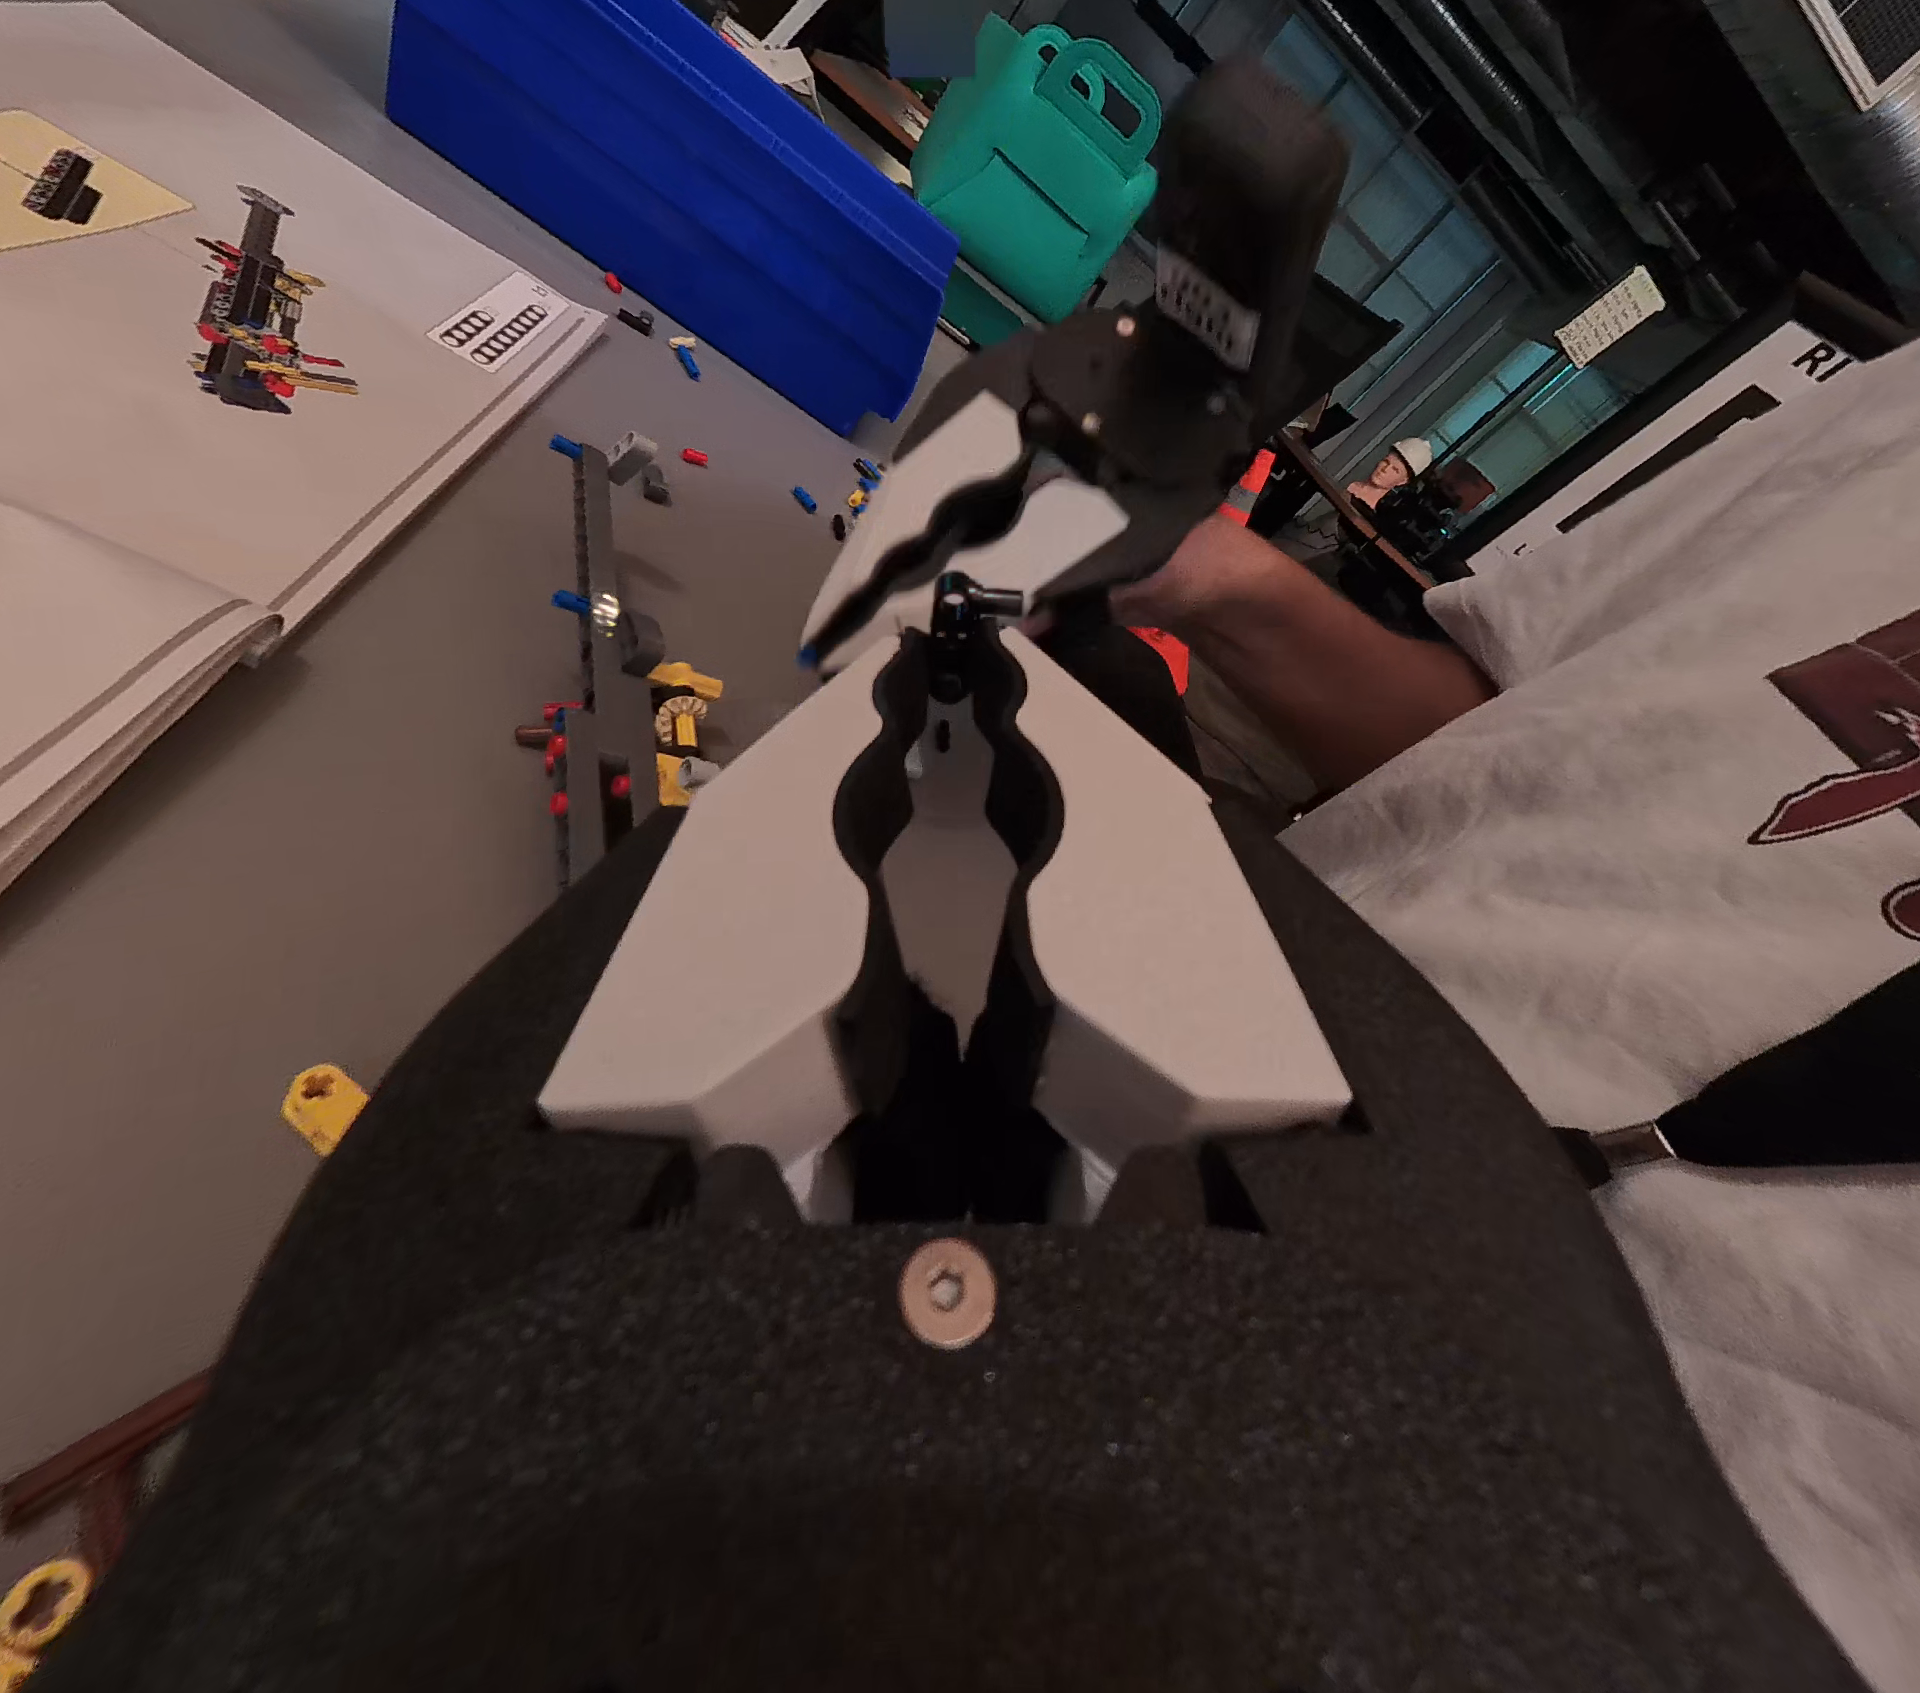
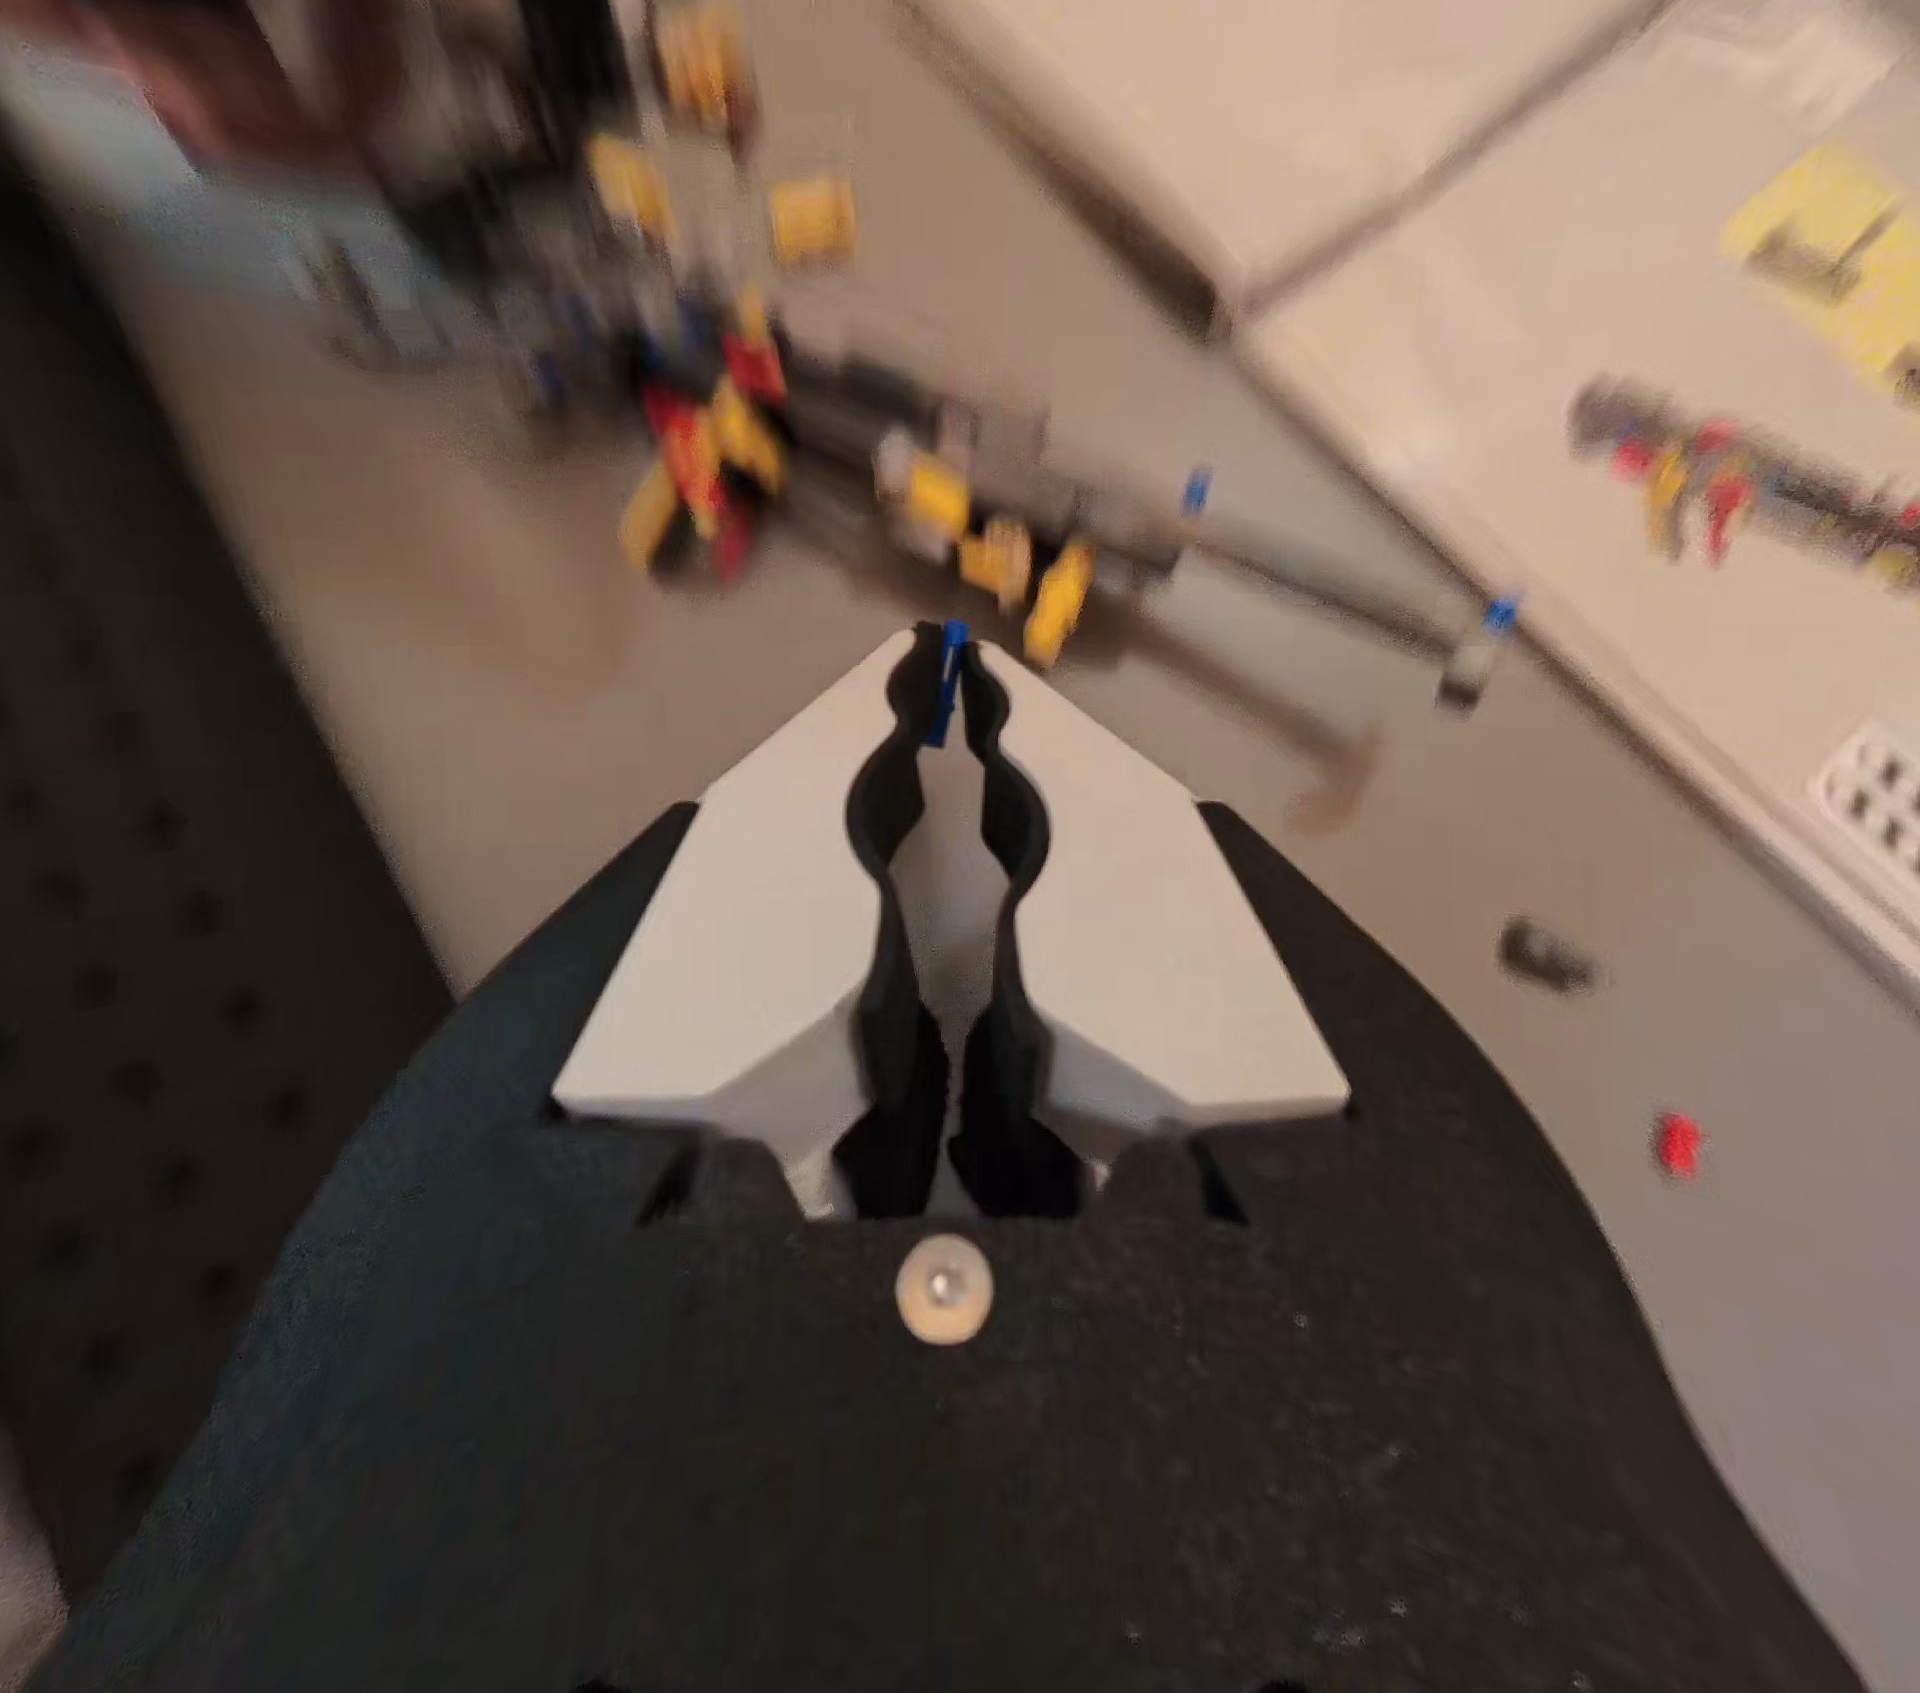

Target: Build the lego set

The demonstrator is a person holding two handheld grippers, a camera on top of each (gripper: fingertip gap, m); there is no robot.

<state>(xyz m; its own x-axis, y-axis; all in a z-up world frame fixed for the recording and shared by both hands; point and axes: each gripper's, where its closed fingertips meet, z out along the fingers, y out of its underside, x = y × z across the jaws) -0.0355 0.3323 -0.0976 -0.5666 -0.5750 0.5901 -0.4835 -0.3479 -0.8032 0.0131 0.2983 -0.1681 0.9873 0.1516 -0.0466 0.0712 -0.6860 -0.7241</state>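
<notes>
While left gripper (image 1: 951, 656) jaws pinch black connector (image 1: 958, 609), right gripper (image 2: 943, 656) jaws pinch blue pin (image 2: 948, 679).

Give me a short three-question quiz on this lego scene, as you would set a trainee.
1. True or false: the right gripper is empty.
2. What colour is the small connector piece pinched at the tips of the left gripper?
3. The open instruction booklet lies: A) inside the blue bin, B) on the grey table beside the half-built model, C) in a gripper.

Key:
1. False: it pinches a blue pin.
2. Black.
3. B.
</notes>
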